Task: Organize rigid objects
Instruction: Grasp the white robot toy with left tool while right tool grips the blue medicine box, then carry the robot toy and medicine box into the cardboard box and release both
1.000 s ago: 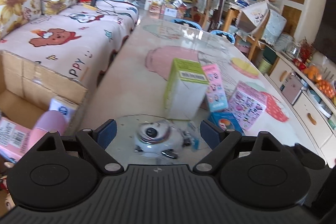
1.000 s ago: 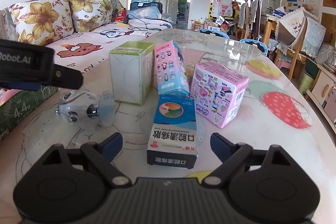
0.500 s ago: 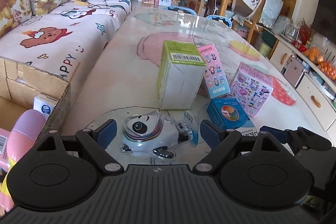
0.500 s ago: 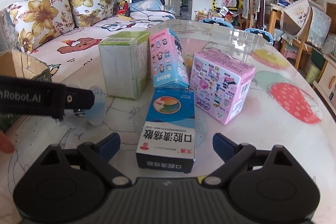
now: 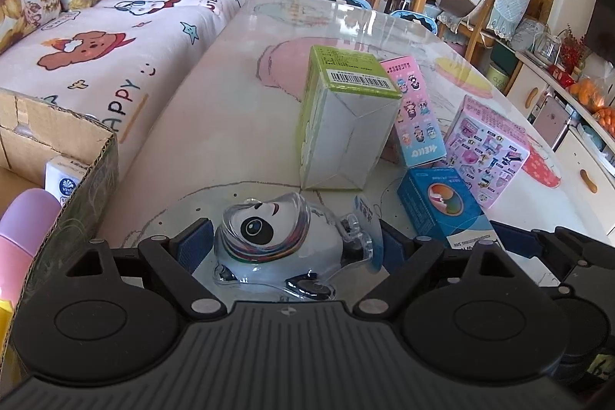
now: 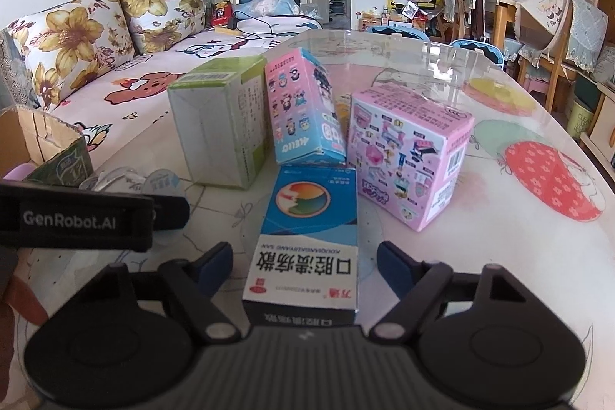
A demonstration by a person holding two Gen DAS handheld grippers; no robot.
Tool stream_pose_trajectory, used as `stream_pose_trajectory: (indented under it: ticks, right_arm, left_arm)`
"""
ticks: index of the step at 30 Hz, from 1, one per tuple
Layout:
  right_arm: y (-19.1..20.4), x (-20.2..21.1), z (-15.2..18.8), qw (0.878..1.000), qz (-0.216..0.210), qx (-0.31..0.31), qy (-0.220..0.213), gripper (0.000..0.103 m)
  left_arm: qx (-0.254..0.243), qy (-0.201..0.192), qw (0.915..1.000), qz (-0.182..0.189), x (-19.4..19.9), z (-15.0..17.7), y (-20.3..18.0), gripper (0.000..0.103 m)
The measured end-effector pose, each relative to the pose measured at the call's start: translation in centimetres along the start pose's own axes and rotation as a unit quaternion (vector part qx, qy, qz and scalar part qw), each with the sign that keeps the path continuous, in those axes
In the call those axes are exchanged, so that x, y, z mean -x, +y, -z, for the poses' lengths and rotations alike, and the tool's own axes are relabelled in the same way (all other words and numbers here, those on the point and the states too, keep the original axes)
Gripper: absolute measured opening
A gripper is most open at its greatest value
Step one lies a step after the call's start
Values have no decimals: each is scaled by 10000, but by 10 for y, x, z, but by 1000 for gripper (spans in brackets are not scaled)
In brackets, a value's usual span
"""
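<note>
A panda toy in a clear plastic shell [image 5: 280, 244] lies on the glass table between the fingers of my left gripper [image 5: 294, 242], which is open around it. A blue medicine box [image 6: 307, 217] lies flat between the fingers of my right gripper [image 6: 303, 264]. Those jaws are closing, with a small gap still showing on each side of the box. Behind it stand a green-and-white carton [image 6: 219, 125], a tilted pink-and-blue box [image 6: 303, 110] and a pink cube box [image 6: 411, 148].
An open cardboard box [image 5: 57, 140] sits off the table's left edge, holding a pink bottle [image 5: 23, 229] and a small white carton. A sofa [image 5: 96, 56] runs along the left. The table [image 6: 519, 237] stretches right and far back.
Both grippers have crept forward: the panda toy now sits deeper between the left fingers, and the right fingers have narrowed around the blue box.
</note>
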State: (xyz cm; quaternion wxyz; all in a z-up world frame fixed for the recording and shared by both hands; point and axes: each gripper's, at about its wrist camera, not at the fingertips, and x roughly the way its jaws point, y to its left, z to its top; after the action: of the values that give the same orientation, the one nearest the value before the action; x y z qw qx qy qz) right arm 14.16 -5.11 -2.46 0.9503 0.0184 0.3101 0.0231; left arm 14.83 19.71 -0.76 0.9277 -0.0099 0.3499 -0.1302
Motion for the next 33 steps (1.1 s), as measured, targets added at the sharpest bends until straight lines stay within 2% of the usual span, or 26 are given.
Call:
stream_pose_trajectory:
  ticks: [6,9,20,33]
  right_arm:
    - [2,0,-1,10000,38,74,-49,56]
    - [0,0,-1,10000,27,67,-67,50]
    - [-1,1,-2,10000,-2,21,-87,50]
    - [2,8,0,9999,73,50,-143,50]
  left_arm:
    - [41,9,10000,-56,-1,-2,2,103]
    - [24,6,10000,-47,-1,-3,3,103]
    - [11,-11,9998,-184,3,-1,4,103]
    - [213,-292,9993,-73,17,-2,9,103]
